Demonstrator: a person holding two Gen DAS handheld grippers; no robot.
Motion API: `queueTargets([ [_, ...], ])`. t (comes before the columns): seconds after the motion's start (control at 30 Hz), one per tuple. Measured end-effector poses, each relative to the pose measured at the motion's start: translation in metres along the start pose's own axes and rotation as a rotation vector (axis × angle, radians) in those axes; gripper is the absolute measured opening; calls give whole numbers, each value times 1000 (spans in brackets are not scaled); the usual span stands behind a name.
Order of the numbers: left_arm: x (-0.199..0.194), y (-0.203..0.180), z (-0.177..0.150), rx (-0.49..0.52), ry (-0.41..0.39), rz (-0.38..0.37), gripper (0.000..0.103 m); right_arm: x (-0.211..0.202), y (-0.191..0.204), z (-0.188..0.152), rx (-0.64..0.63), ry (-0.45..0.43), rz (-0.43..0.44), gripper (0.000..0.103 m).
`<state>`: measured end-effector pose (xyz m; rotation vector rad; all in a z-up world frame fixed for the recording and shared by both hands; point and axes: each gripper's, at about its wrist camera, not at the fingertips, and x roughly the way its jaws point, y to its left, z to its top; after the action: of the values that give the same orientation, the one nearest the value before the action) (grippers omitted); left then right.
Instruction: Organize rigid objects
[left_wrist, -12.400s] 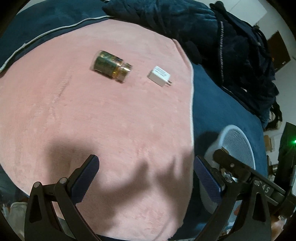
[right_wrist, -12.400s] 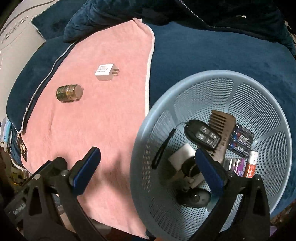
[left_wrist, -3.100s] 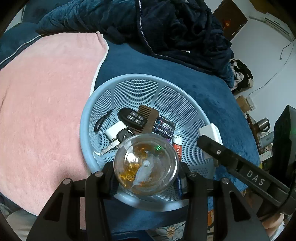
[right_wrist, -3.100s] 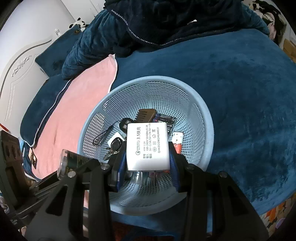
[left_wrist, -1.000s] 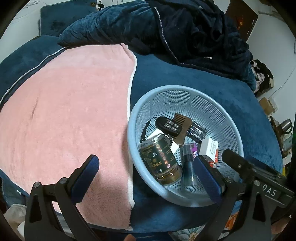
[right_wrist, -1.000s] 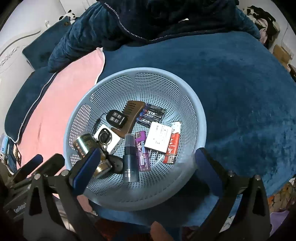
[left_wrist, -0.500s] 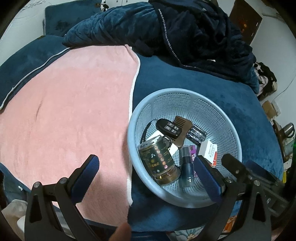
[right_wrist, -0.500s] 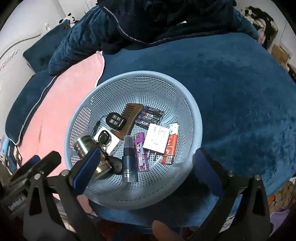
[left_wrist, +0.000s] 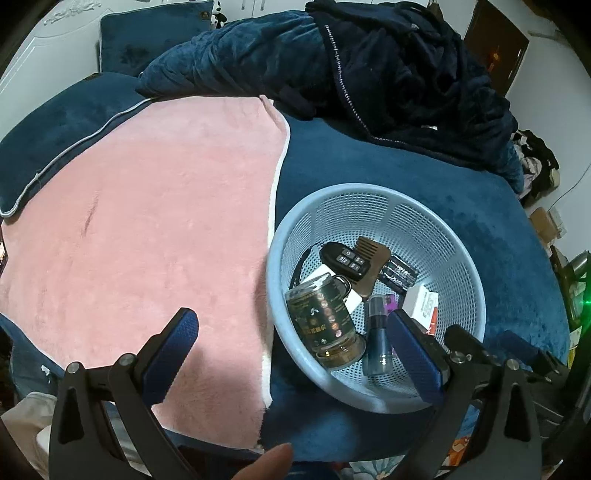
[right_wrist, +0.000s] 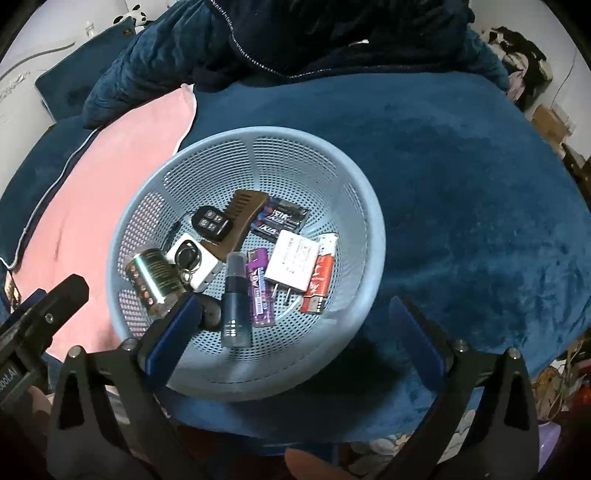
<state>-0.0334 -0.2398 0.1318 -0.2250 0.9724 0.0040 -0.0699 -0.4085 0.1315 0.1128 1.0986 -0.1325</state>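
**Left wrist view: basket filled, both tools empty**

Left gripper (left_wrist: 291, 352) fingers spread wide, holding nothing; the pink towel (left_wrist: 140, 229) beyond its left finger is bare. The jar (left_wrist: 323, 321) leans between the fingers inside the blue basket (left_wrist: 373, 400). Right gripper (right_wrist: 293, 341) likewise gapes empty over the white charger (right_wrist: 293, 264). The soft bed (right_wrist: 461, 192) could let a nudged basket tip.

A bed covered by a dark blue plush blanket (left_wrist: 424, 184), with a pink towel (left_wrist: 147, 221) spread on its left part. Far side: a blue pillow (left_wrist: 147, 40), heaped dark bedding (left_wrist: 369, 66) and a white headboard (left_wrist: 48, 37); right: white wall (left_wrist: 546, 66) and floor clutter.
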Motion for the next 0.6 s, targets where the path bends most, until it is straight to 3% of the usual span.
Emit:
queueTargets([
  [0.27, -2, -1, -2, 16, -4, -3, 102, -3, 2, -3, -4, -35, 21, 102],
  [0.6, -3, 0, -5, 14, 3, -29, 102, -6, -2, -6, 81, -79, 89, 102],
])
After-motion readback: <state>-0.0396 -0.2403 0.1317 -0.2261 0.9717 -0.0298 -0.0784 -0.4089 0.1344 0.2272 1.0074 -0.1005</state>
